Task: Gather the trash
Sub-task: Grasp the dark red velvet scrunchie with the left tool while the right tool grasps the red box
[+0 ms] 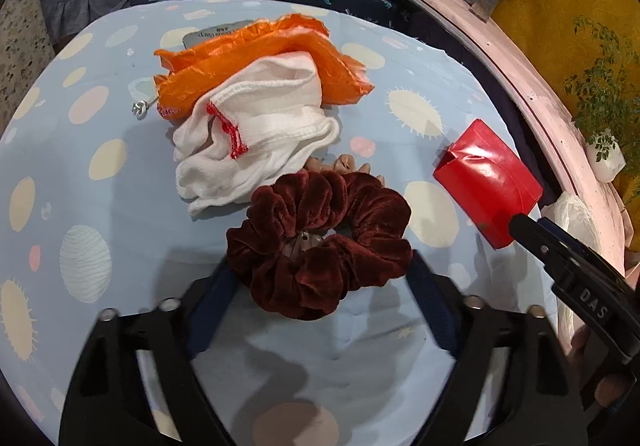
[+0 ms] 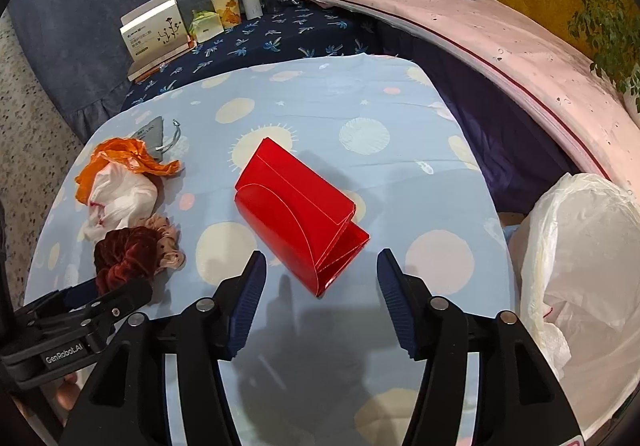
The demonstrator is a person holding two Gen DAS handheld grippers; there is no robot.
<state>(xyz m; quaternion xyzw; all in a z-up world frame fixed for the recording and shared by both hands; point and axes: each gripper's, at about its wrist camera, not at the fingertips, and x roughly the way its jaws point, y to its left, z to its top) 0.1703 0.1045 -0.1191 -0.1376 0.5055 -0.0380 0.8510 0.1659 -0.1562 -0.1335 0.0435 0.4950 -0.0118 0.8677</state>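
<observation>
On the black arm of the right gripper (image 1: 516, 224), reaching in at my lower right, I read "DAS". On the left gripper (image 2: 120, 288), at my lower left in the right wrist view, I read "GenRobot.AI". The print on the white box (image 2: 154, 31) far ahead and on the grey card (image 1: 218, 34) is too small for me to read.

The left hand-held gripper (image 1: 320, 286) and right hand-held gripper (image 2: 322, 270) are showing black angular frames, ribbed dark-blue pads (image 2: 250, 298), silver screws; white lettering "DAS" and "GenRobot.AI" is marking their sides.
</observation>
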